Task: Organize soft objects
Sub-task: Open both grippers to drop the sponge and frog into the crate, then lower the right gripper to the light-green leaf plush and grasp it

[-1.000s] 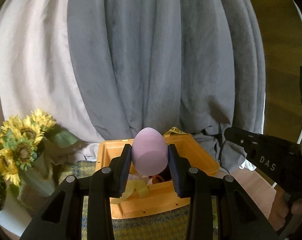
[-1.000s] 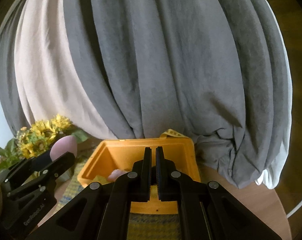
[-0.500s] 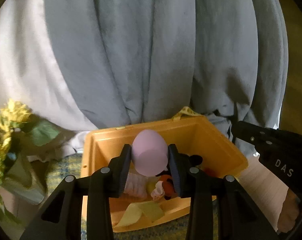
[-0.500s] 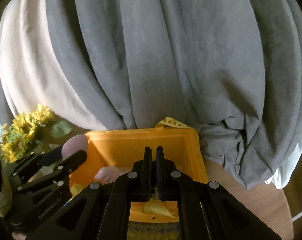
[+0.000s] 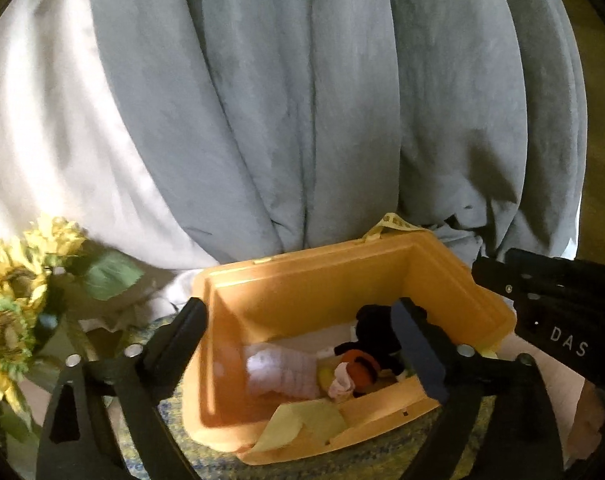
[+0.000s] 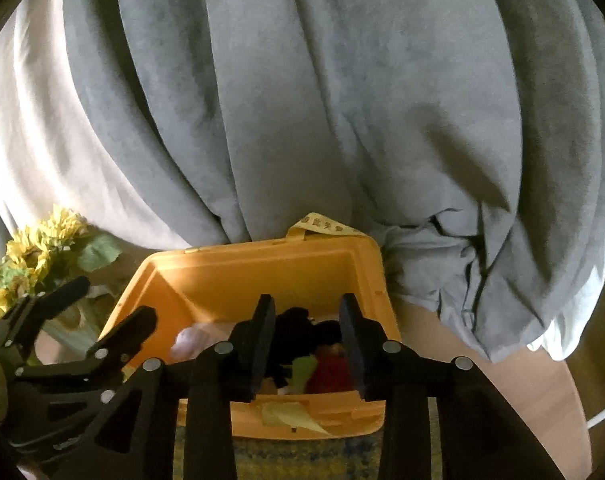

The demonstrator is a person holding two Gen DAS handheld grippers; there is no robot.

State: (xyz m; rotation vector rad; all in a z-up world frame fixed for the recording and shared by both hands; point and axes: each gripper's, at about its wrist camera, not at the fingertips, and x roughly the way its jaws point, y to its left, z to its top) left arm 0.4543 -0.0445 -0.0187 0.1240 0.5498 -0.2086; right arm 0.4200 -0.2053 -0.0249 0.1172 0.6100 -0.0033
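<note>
An orange bin [image 5: 314, 280] stands on a woven mat and holds several soft things: a pale pink soft piece [image 5: 282, 374], a black plush [image 5: 376, 332], an orange toy [image 5: 358, 372] and a yellow cloth [image 5: 302, 424]. My left gripper [image 5: 298, 344] is open and empty, hovering over the bin's left half. My right gripper [image 6: 306, 344] is open and empty over the bin [image 6: 262, 276], above the black plush [image 6: 298, 332] and a red piece [image 6: 334, 372]. A blurred pink egg shape [image 6: 190, 340] lies in the bin's left side.
Grey and white curtains [image 5: 302, 100] hang right behind the bin. Sunflowers in a vase [image 5: 18, 304] stand at the left. The woven mat [image 5: 222, 456] lies on a wooden table [image 6: 522, 392]. A yellow tape loop [image 6: 322, 224] sticks up behind the bin.
My left gripper moved over the bin, opened and let go of the pink egg, which now lies in the bin. My right gripper opened from shut.
</note>
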